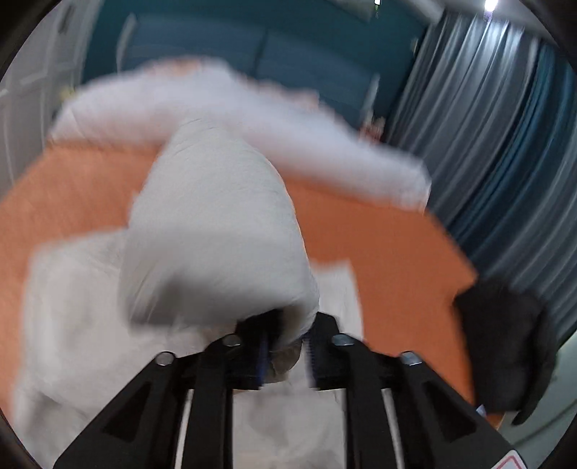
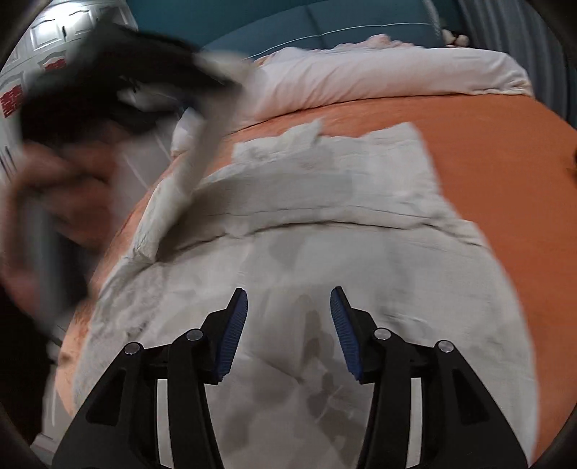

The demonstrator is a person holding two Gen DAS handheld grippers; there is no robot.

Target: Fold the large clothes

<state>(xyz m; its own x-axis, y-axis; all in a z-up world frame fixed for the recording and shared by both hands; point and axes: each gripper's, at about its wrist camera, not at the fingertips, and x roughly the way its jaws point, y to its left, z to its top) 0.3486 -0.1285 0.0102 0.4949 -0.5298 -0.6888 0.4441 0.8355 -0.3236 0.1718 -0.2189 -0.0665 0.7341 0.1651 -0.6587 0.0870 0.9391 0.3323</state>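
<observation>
Garment (image 2: 306, 223), a large pale grey piece of clothing, is lying spread over the near part of an orange bed sheet (image 2: 505, 173), with a folded band crossing it from left to right and one long strip (image 2: 194, 158) rising off its left edge toward the upper left. Left gripper (image 1: 288, 346) is pinching that lifted cloth: in the left wrist view a bulging fold of grey fabric (image 1: 216, 231) is running from between its two nearly closed black fingers away toward the far side of the bed, and the cloth is sitting between the blue pads. This view is strongly blurred. In the right wrist view the same gripper is appearing as a dark smear at the upper left, carried by a person's hand (image 2: 61, 202). Right gripper (image 2: 288, 332) is hovering over the near middle of the garment with its blue-padded fingers (image 2: 234, 332) standing apart and nothing between them. A white duvet (image 2: 378, 75) is lying bunched across the far end of the bed, in front of a teal headboard (image 2: 288, 25). Grey curtains (image 1: 487, 126) are hanging at the right in the left wrist view.
</observation>
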